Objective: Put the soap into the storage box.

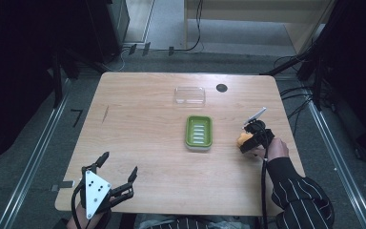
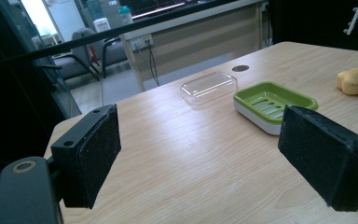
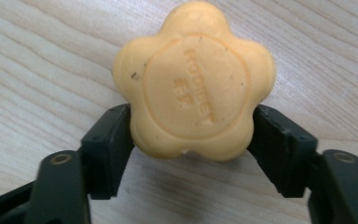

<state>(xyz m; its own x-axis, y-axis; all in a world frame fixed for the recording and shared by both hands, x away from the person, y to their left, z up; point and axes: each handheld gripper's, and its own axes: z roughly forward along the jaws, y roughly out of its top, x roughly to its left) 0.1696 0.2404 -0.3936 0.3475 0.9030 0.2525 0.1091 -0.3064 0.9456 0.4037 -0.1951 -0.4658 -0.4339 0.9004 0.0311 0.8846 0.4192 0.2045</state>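
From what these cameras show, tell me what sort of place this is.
Probably a lab or office workroom set up for recording: a bare wooden table on grey carpet, loose cables trailing across the floor behind it, and office chairs in the background.

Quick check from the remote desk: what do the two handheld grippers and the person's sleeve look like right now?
Both are black two-jaw tools. The left gripper carries a grey three-cornered plate with black dots; its pads are flat, speckled black foam. The right gripper trails a black cable. The sleeve is dark with thin white stripes.
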